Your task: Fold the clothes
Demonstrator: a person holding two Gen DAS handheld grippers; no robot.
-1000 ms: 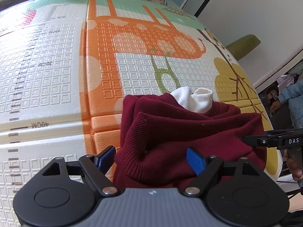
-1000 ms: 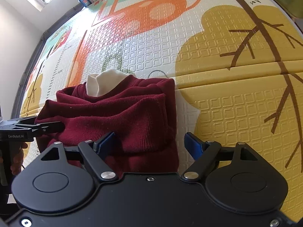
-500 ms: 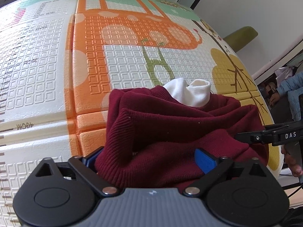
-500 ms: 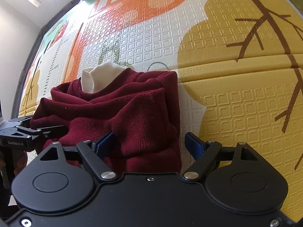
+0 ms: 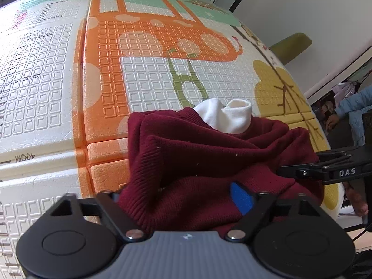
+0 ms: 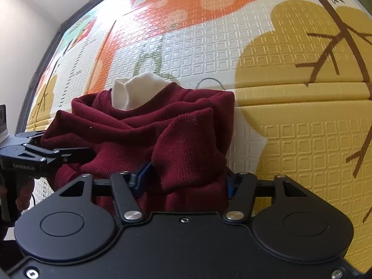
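The maroon sweater [image 5: 209, 162] lies bunched in a heap on the patterned foam play mat [image 5: 69, 81], with a white inner collar [image 5: 229, 116] protruding from its neckline on the far side of the heap. The left tongs [image 5: 179, 195] are spread around the near hem of the sweater, knit fabric filling the gap between the blue pads, and whether they clamp it cannot be told. The right tongs [image 6: 186, 181] are narrowed onto a folded sleeve section at the sweater's right side, with both blue pads pressed against the fabric.
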